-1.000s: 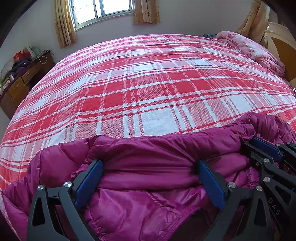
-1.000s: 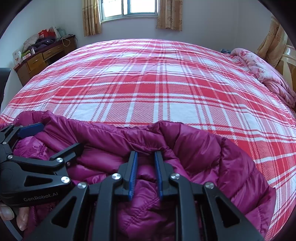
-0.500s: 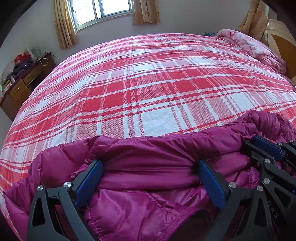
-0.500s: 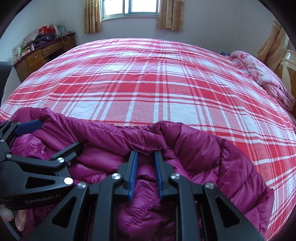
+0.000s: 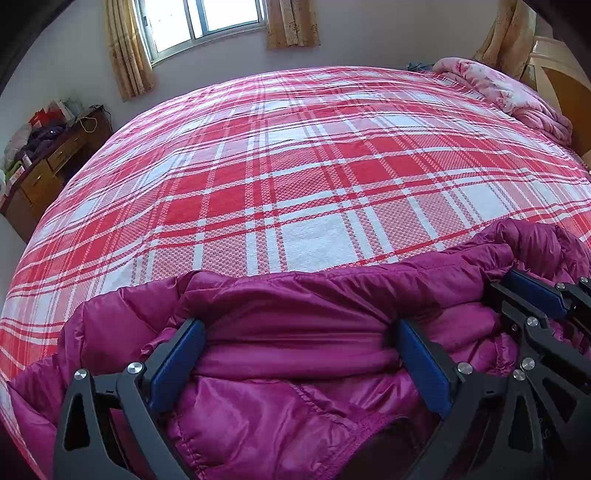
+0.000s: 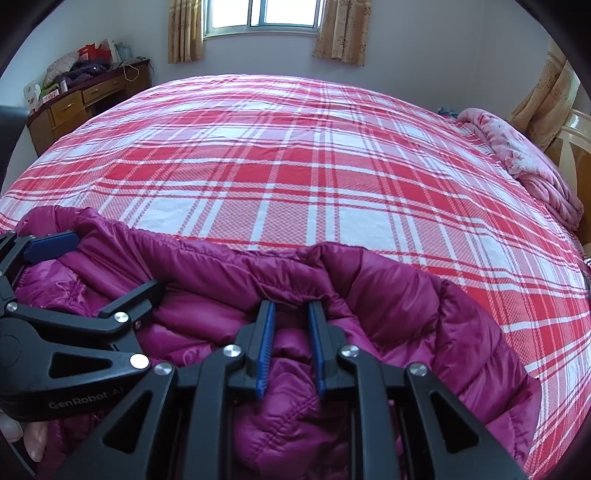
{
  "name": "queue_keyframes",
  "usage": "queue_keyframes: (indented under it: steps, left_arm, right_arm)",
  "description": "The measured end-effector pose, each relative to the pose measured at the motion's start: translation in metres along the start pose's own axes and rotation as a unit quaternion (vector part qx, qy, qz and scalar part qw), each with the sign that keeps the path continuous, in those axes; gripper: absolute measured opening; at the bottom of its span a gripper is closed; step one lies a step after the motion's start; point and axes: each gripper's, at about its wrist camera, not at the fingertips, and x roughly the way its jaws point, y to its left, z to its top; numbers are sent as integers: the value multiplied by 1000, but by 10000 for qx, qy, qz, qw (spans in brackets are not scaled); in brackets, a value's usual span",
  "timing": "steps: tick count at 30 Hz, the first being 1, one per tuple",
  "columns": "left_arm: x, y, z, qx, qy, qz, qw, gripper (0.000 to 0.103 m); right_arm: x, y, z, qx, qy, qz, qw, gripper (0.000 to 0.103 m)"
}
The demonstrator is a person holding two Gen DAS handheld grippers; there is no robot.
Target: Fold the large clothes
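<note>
A: Where did the purple down jacket (image 5: 295,317) lie?

B: It lay bunched along the near edge of the bed (image 5: 314,192), on the red-and-white plaid bedspread (image 6: 295,177), with both tools over it and its far edge folded into a puffy ridge.

A: And the left claw (image 5: 299,354)?

B: It was spread wide. Its blue pads (image 5: 177,365) pressed against a broad fold of the jacket from either side, but the jaws stood far apart, so it was released rather than gripping. In the right wrist view the same left claw (image 6: 96,266) appeared at the left, one blue pad up by the jacket's ridge and the other finger lower on the quilting.

A: The right claw (image 6: 291,347)?

B: It was clenched on the jacket. The two blue pads (image 6: 266,343) stood nearly together with a narrow pleat of purple fabric (image 6: 290,350) pinched between them, just below the ridge. From the left wrist view the right claw (image 5: 524,299) showed at the right edge, lying on the jacket.

A: Anything else around?

B: A pink floral quilt (image 6: 532,162) was heaped at the far right of the bed, a wooden dresser (image 6: 85,96) with clutter stood against the left wall, and a window (image 6: 262,14) with tan curtains (image 6: 343,33) sat behind
</note>
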Motion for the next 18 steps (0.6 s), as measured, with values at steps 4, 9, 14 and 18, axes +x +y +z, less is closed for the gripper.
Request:
queue_keyframes:
  steps: [4,9,14,18]
  left_arm:
    - [-1,1,1,-1,-22,11,10000,102]
    - [-9,0,4,69,94,49,9999,102]
    - [-70,6,1,169,-654,146,9976,102]
    - [-109,17,-21,217,-888,109,9957,102]
  right_arm:
    - [0,0,0,-9,7,-6,10000,21]
    - [-5,3,2,-167,-20,-55,9998,22]
    - [-43,-15,3,-132,-289,183,9993,70]
    - [-81,-33,-12,-27,-502,190,9986,79]
